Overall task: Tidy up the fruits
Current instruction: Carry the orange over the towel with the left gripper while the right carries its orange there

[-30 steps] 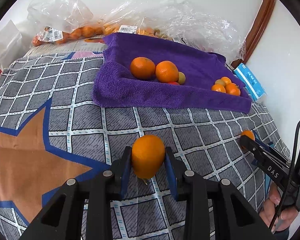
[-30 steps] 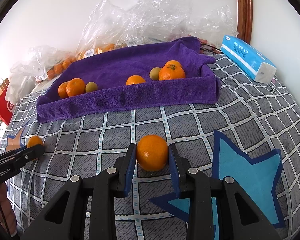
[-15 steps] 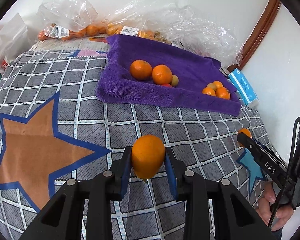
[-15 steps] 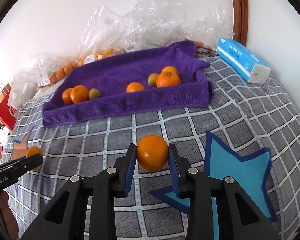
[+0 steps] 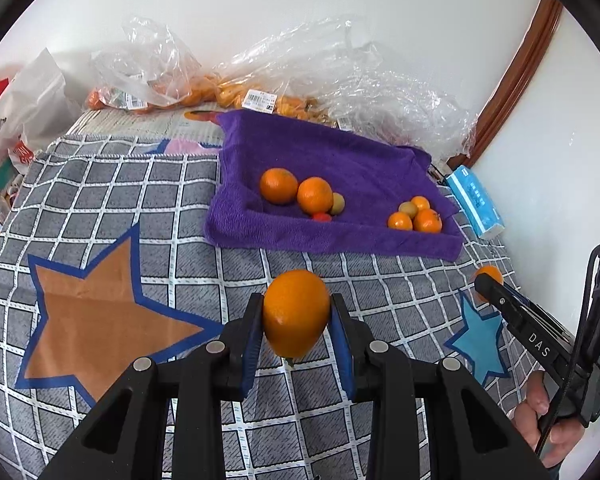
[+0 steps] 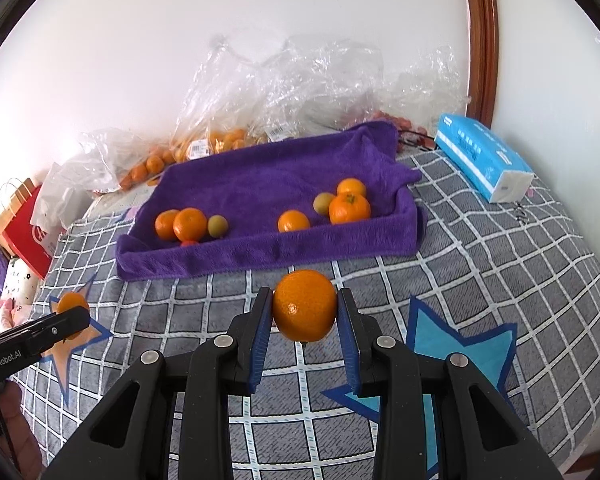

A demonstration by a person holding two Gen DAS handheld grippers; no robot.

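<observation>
- Grey checked cover (image 5: 112, 184) with white grid lines, an orange star (image 5: 96, 312) and a blue star (image 6: 452, 344), spread over the surface.
- Purple towel (image 6: 260, 176) directly on it, near the back.
- Blue tissue pack (image 6: 484, 156) beside the towel's right end.
- Clear plastic bags (image 5: 156, 68) along the wall.

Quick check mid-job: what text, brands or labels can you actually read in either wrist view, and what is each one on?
"DAS": on the right gripper, seen from the left wrist.
"enRobot.AI", first letter cut off: on the left gripper, seen from the right wrist.
Price stickers on the plastic fruit bags: barcode print, too small to read.
Blue tissue pack: print too blurred to read.
Red paper bag: white marking, unreadable.
</observation>
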